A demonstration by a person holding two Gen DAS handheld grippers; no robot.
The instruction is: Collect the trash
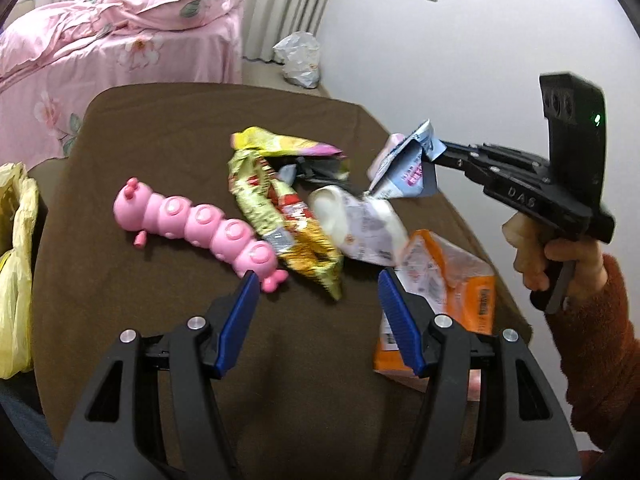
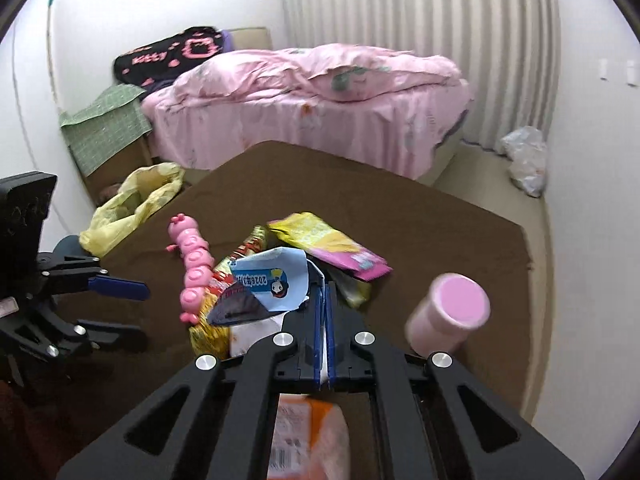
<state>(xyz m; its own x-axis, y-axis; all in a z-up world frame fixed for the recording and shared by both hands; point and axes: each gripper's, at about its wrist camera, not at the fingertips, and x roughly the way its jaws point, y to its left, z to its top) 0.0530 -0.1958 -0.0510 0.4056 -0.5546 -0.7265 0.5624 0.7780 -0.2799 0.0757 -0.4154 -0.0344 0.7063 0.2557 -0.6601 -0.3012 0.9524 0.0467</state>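
Observation:
My right gripper (image 2: 324, 290) is shut on a light blue wrapper (image 2: 272, 280), lifted above the brown table (image 2: 440, 224). The left wrist view shows that right gripper (image 1: 434, 152) at the right with the blue wrapper (image 1: 408, 168) hanging from its tip. My left gripper (image 1: 318, 280) is open and holds nothing, hovering just short of a pile of trash: a yellow-red snack bag (image 1: 288, 232), a yellow-pink wrapper (image 1: 288, 146), a white packet (image 1: 360, 224) and an orange packet (image 1: 452, 280). A pink caterpillar toy (image 1: 200, 224) lies left of the pile.
A yellow plastic bag (image 2: 132, 200) stands open off the table's left side. A pink cup (image 2: 448, 312) stands on the table to the right. Behind the table are a pink bed (image 2: 312, 104) and a white plastic bag (image 2: 524, 160) on the floor by the wall.

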